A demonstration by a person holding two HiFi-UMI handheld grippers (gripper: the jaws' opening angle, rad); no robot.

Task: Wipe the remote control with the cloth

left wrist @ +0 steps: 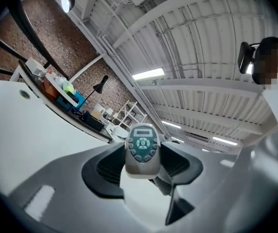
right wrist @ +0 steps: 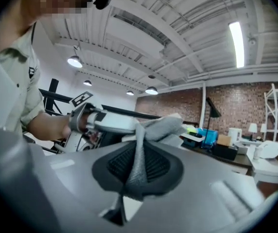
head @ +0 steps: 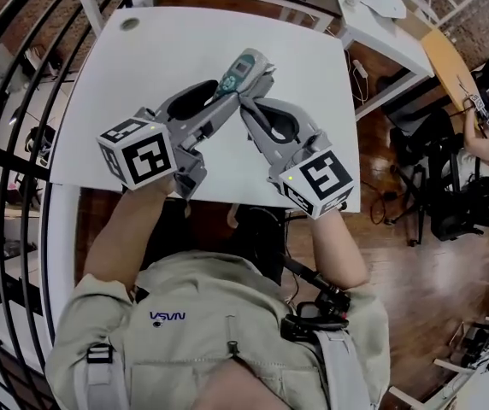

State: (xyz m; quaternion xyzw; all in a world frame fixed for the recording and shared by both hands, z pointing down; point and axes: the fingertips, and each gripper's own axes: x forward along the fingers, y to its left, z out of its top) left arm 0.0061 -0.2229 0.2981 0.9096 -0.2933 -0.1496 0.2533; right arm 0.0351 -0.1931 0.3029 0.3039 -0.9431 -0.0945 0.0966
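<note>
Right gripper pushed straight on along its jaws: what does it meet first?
Most likely the remote held in the left gripper; the cloth in the right gripper seems to reach it, though depth is unclear.

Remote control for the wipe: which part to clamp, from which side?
Clamp the remote control by its lower half, across the long side edges, coming from its bottom end, as the left gripper does. Sides are straight, and button face and screen end are exposed for the cloth.
</note>
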